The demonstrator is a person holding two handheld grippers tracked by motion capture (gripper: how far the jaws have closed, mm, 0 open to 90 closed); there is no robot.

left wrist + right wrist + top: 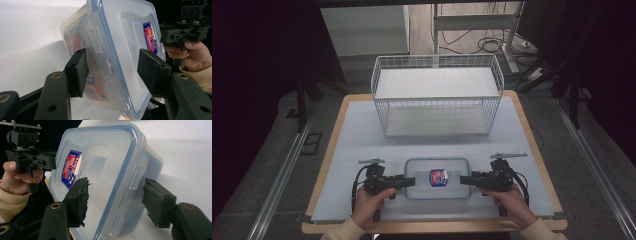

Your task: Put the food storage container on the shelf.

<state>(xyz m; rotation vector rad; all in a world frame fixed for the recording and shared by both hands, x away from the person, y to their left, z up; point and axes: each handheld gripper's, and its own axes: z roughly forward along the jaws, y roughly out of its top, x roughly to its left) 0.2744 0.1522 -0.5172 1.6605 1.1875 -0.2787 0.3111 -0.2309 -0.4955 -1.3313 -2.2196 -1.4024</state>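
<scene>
Desk (357, 130) carried a white wire basket (437, 95) toward its far edge, centred. A clear box (438, 179) with a blue-rimmed lid and a red-blue label (438, 177) sat flat near the near edge, centred. Left gripper (411, 181) was at the box's left end, jaws wide apart and straddling the end latch, one above the lid, one at the base; contact unclear. Right gripper (463, 180) was at the right end, jaws likewise spread around the rim, not clamped.
</scene>
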